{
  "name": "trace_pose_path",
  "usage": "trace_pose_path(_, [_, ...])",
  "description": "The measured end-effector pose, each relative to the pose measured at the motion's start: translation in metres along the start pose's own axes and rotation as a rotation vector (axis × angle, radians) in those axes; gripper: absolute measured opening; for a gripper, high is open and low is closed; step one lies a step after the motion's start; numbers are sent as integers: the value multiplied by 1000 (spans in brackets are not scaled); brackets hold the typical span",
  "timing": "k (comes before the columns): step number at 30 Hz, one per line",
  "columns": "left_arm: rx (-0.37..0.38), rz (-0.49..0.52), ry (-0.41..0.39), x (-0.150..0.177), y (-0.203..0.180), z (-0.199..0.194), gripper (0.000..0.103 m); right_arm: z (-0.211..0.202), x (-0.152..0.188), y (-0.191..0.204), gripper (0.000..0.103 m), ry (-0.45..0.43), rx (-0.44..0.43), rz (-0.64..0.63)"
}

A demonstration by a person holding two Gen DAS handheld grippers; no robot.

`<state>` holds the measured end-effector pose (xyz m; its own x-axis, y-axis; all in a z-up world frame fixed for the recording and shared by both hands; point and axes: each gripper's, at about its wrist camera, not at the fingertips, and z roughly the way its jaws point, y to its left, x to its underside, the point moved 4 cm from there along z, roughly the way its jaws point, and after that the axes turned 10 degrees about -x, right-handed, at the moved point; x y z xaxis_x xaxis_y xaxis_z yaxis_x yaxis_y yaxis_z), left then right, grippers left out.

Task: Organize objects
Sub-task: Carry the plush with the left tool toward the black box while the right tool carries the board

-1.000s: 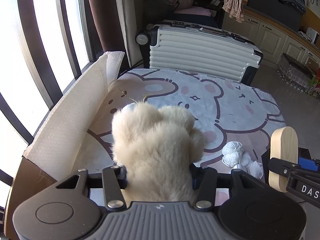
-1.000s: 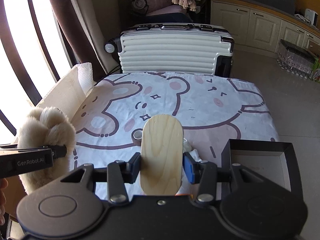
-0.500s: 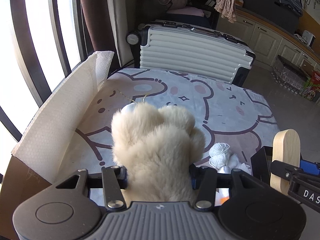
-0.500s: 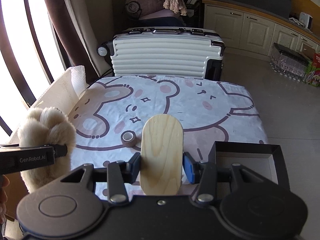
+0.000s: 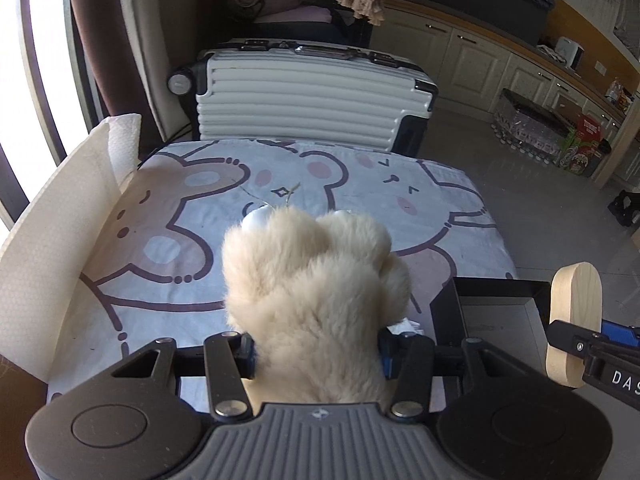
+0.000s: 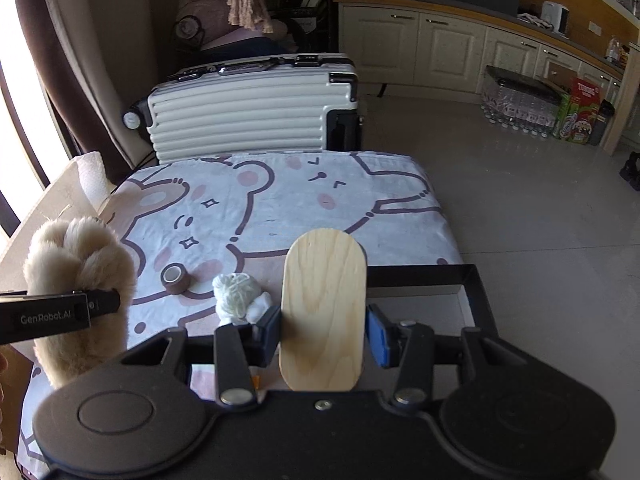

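Drawing back over the last second, both grippers have brought the black box (image 6: 472, 280) into view under the right jaws. Left gripper (image 5: 316, 356) stays clenched on the plush paw (image 5: 312, 280); right gripper (image 6: 322, 334) grips the wooden block (image 6: 323, 308), likely bound for that box.

The cream paw-shaped plush toy (image 5: 316, 300) is long, fluffy fake fur, and the pale oval board (image 6: 323, 308) is smooth, unvarnished-looking wood with visible grain, while the printed bear-pattern sheet (image 6: 280, 200) under them is soft matt cloth with slight wrinkles. The small white ball of yarn (image 6: 236, 294) looks like fuzzy wound thread, the brown tape roll (image 6: 176, 278) has a dull papery face, and the black open box (image 6: 472, 276) shows matt walls with a grey cardboard-like inside. Behind, the white ribbed suitcase (image 5: 312, 96) is glossy hard plastic with black trim, the white sheet lining the cardboard flap (image 5: 52, 232) is dimpled and paper-like, and the beige floor tiles (image 6: 520, 208) shine smoothly.
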<state>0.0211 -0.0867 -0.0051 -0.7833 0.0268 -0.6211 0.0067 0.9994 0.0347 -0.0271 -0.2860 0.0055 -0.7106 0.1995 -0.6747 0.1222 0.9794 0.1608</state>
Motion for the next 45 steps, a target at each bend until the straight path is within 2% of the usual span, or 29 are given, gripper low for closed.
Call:
trace_pose_path(12, [75,53,-10,1,-59,-2,50,-17,9,-61,46,-21,69,82])
trace_pose_path(25, [184,56,-36,0,-99,-10,50,-18,17,-85,46,-31,100,125])
trace_pose_path(33, [304,10,-119,-7,-118,-16,50,-7,21,-94,46,-30,109,143])
trace_pose_path(37, [336,6,-174,-11,-127,-16,50,-1,20,-101,46,-36,101,178])
trace_pose_path(45, [400,-66,-233,-18,-145,1,50,11,20,-115,46,-42,96,214])
